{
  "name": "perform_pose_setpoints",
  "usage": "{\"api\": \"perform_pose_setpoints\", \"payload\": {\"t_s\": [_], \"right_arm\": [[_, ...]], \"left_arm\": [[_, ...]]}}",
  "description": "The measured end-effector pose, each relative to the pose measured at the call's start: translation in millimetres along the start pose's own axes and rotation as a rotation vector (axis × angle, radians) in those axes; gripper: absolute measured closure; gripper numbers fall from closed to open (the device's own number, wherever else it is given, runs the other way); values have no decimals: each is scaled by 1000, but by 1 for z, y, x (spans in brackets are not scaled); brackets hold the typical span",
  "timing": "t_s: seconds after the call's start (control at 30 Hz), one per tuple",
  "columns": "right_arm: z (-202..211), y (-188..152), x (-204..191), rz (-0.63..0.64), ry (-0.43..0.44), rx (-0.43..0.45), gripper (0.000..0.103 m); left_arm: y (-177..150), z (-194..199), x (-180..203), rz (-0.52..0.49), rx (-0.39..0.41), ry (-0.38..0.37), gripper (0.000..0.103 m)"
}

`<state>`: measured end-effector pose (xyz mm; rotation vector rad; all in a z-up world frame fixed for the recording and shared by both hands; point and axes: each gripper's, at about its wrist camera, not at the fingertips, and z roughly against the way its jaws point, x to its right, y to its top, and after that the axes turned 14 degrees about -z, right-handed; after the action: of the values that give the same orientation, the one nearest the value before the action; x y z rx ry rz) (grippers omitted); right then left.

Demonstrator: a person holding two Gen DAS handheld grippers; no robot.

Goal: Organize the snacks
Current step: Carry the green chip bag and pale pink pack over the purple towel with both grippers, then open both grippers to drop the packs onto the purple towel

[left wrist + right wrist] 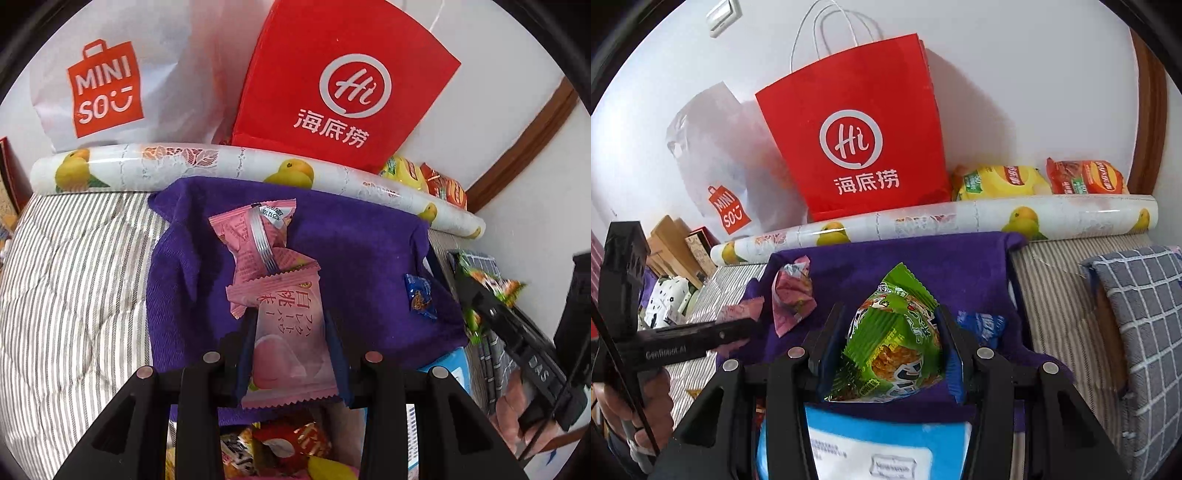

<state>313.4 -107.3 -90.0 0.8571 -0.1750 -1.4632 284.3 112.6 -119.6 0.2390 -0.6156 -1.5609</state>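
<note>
I am gripping a pale pink peach-printed snack packet [291, 343] with serrated ends in my left gripper [291, 354] above the purple towel [362, 251], while my right gripper [890, 347] is clamping a puffy green crinkled snack bag [897, 332] over that same towel's near edge.
</note>
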Motion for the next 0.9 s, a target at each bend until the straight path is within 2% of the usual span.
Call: {"api": "perform_pose_setpoints", "payload": {"t_s": [0.33,0.9], "right_arm": [[-45,-8,1,16,-62,-85,56],[-60,-12,7,-4,-83,-144,55]], "left_arm": [[-5,-24,-8,0,-28,-23,68],[-4,-38,-13,19,-58,-13,68]]}}
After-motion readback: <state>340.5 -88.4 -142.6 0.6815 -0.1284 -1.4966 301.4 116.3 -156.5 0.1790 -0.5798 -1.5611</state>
